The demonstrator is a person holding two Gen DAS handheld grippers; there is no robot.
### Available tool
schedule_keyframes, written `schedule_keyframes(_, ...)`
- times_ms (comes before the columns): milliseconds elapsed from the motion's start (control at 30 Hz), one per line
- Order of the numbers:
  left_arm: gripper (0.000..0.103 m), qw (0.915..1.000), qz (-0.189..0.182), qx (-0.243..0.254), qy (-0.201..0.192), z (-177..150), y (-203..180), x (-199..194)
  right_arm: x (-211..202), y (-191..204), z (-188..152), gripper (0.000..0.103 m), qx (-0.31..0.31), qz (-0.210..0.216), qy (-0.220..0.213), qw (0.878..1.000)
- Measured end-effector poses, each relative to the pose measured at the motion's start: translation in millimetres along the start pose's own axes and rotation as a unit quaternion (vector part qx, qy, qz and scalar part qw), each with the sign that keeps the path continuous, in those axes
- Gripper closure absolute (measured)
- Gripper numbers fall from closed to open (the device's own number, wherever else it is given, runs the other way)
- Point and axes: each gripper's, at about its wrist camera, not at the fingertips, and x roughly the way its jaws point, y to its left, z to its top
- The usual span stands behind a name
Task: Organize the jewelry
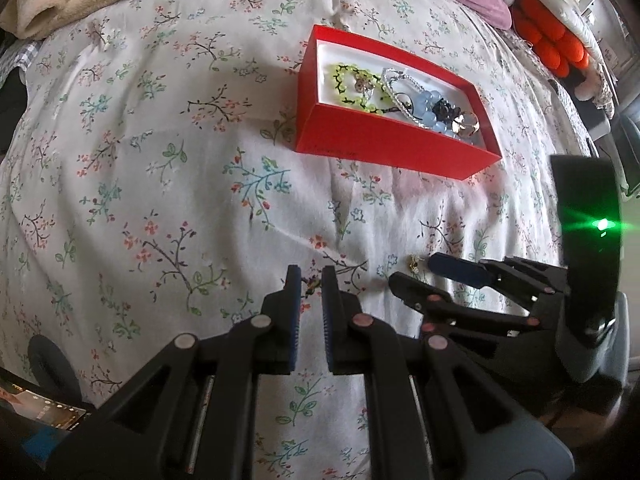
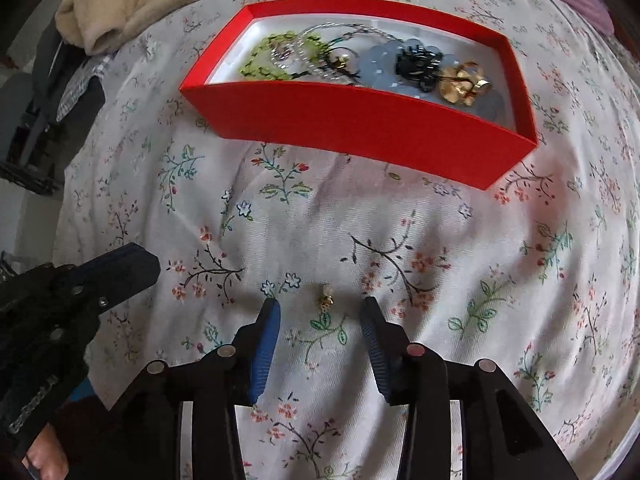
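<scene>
Now my right gripper stands open, straddling a small gold earring for the pinch; my left gripper, nearly shut, pinches another tiny piece; the red box waits ahead.

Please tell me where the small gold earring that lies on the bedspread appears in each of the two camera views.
Left wrist view: the small gold earring lies low and right of centre, beside the tips of the right tool.
Right wrist view: it lies low, near the centre, between the open fingers of that tool, untouched.
Shared landmark: the red box, beyond the earring in both.
</scene>
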Motion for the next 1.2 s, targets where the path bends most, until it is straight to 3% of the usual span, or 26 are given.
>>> schedule_keyframes(133, 0.092, 1.0000, -0.002, -0.002, -0.001, -0.7, 2.8, -2.0, 7.4, 9.3, 1.2, 0.063, -0.016, -0.021, -0.004, 1.000)
schedule_keyframes(267, 0.092, 1.0000, -0.003, -0.003, -0.001, -0.9, 4.5, -3.1, 8.7, 12.1, 1.5, 0.086, -0.023, -0.029, -0.008, 0.999)
schedule_keyframes(433, 0.092, 1.0000, -0.004, -0.005, -0.002, -0.1, 6.0, -5.3, 6.5, 9.7, 0.9, 0.096, -0.024, -0.031, -0.012, 0.999)
schedule_keyframes(900, 0.092, 0.9998, -0.011, -0.013, -0.012, 5.3, 7.7, -10.8, -33.4, -0.3, -5.0, 0.097, -0.010, 0.018, -0.047, 0.999)
schedule_keyframes(1200, 0.092, 0.9985, -0.032, -0.015, -0.041, 18.3, 0.6, -22.0, -70.6, -24.4, 0.5, 0.097, 0.022, 0.054, -0.085, 0.995)
